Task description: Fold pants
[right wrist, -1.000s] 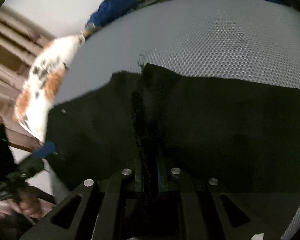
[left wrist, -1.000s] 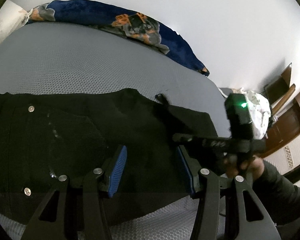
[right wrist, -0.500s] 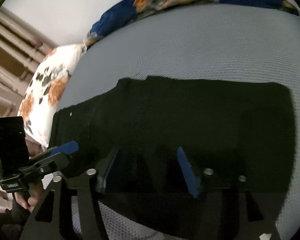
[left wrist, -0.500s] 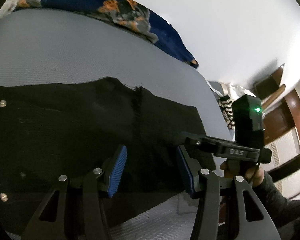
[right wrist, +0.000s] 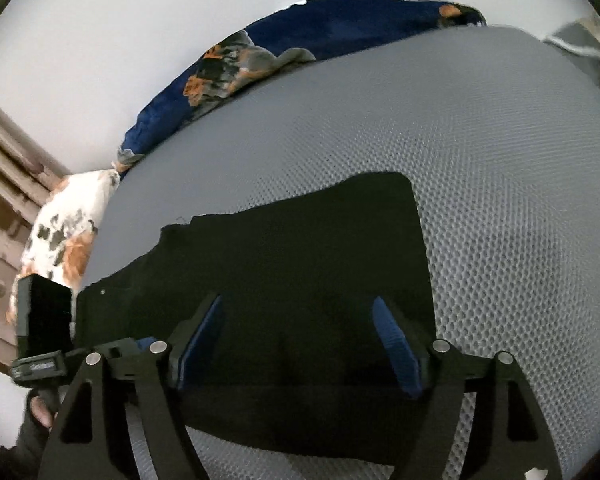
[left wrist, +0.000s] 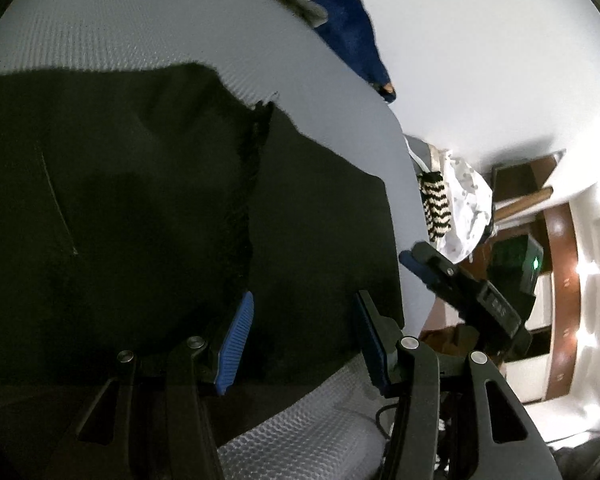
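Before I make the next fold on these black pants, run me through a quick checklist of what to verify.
1. Pants lying flat on the grey mattress: ok, no big bunching visible.
2. Right gripper free of cloth: ok, its jaws are opening and nothing is pinched between them.
3. Left gripper free of cloth: ok, jaws apart above the fabric.
4. Edges of the folded layers lined up: not ok, the far edge steps unevenly.
5. Blue blanket away from the pants: ok.
6. Near hem flat: cannot tell, hidden behind the fingers.
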Demonstrator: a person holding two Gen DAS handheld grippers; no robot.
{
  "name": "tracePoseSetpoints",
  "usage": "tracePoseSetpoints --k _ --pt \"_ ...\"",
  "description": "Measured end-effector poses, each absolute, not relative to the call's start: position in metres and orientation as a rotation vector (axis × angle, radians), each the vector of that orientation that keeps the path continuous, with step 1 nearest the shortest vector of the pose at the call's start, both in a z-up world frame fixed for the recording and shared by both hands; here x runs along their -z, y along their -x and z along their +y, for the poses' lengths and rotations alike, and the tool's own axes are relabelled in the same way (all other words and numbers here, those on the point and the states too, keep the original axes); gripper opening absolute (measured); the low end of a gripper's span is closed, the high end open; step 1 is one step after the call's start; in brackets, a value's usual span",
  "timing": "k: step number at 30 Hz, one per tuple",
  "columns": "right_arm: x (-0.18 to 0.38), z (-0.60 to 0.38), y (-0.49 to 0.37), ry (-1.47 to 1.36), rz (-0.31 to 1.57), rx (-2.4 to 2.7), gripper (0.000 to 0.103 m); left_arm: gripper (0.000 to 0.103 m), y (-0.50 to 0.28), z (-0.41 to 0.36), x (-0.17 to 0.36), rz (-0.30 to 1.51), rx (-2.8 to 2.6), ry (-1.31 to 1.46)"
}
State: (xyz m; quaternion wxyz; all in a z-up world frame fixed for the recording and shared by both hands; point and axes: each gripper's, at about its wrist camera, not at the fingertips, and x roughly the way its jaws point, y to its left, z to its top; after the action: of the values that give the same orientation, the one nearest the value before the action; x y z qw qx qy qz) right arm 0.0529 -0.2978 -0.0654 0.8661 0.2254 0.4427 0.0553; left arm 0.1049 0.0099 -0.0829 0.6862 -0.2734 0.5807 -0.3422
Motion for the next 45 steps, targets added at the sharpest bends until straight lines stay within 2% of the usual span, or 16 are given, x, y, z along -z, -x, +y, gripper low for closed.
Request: tracePoseSetpoints --k 12,13,17,19,22,31,36,41,45 --pt "0.066 -0.308 -0.048 -0.499 0.871 -0.118 0.074 0.051 -0.122 -0.019 0.108 1.357 0.796 0.622" --pt "0.068 -0.308 -0.048 -0.504 0.874 -0.120 0.074 0.047 -0.124 -0.021 0.108 1.361 0.804 0.633" --pt "0.072 -0.307 -0.049 -0.506 0.884 -0.123 0.074 0.020 -0.125 -0.036 0.116 1.385 0.817 0.640" --pt "0.073 -0.307 -0.050 -0.496 0.888 -0.118 0.074 0.013 -0.125 -0.040 0.119 1.390 0.804 0.629" --pt "0.073 -0.307 -0.050 -0.490 0.885 -0.106 0.074 0.007 -0.123 -0.039 0.112 1.366 0.798 0.602" --pt "0.067 -0.301 -0.049 -0.442 0.876 -0.108 0.074 0.005 -0.103 -0.032 0.071 1.256 0.760 0.472" --pt "0.073 -0.287 -0.052 -0.378 0.904 -0.114 0.074 0.005 -0.099 -0.016 0.088 1.296 0.667 0.403" --pt "0.093 -0.277 -0.056 -0.277 0.979 -0.061 0.074 0.011 -0.099 -0.016 0.100 1.313 0.628 0.353" --pt "0.095 -0.272 -0.060 -0.227 0.988 -0.028 0.069 0.015 -0.095 -0.023 0.090 1.296 0.605 0.235"
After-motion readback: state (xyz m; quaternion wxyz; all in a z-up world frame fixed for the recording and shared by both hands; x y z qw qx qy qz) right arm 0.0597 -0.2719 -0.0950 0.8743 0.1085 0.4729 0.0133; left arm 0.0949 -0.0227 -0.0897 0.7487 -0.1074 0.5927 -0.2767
